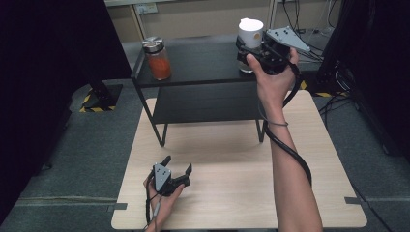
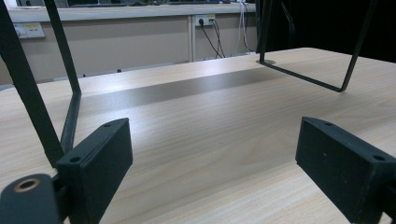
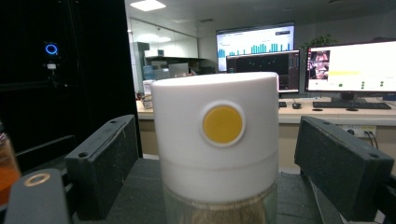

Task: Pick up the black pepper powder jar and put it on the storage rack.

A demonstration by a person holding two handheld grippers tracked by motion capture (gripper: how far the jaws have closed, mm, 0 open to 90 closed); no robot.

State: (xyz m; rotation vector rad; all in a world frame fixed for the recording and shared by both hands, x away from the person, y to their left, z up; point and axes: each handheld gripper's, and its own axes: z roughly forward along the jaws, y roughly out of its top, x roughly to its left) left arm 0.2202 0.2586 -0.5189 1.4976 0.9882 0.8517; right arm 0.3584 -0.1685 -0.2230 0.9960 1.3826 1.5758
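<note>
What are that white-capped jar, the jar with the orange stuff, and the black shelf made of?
White-capped jar: the cap looks like matte white plastic with a yellow dot; the clear body below could be glass or plastic. Orange-filled jar: see-through body, probably glass, under a shiny, metal-looking lid. Black shelf: thin black legs and a dark matte top suggest painted metal, though the boards could be laminate.

White cap (image 3: 215,135) with a yellow dot (image 3: 222,124); orange-filled jar (image 1: 158,61) with a silver lid (image 1: 153,44); black shelf (image 1: 203,65); pale wood table (image 1: 232,179); black grippers (image 1: 175,178)
</note>
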